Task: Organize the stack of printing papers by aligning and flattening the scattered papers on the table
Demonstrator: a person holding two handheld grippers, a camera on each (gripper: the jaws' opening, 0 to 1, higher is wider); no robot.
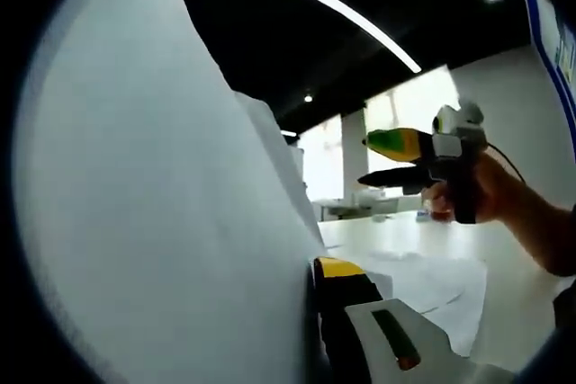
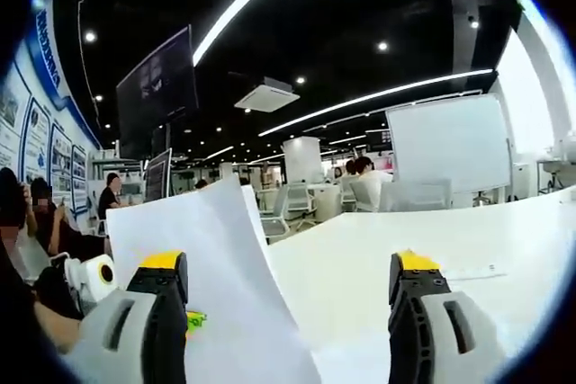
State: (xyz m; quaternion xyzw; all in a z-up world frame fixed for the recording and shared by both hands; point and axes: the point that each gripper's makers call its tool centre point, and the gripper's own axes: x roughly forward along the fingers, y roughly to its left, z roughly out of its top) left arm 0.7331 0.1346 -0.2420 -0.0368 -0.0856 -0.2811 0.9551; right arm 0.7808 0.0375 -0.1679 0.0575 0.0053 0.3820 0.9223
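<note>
Left gripper holds the paper stack upright, sheets pressed against its yellow-tipped finger; its 2nd finger is behind the paper, so clamped vs merely propping: can't tell. Right gripper has jaws wide apart, nothing btwn them, stack just beside its left finger. Best approach, IMO: right gripper squares the free edges, then tap the bottom edge on the table and lay flat. Loose sheets lie on the table beyond the left finger; count unclear. Stack's lower edge cut off.
</note>
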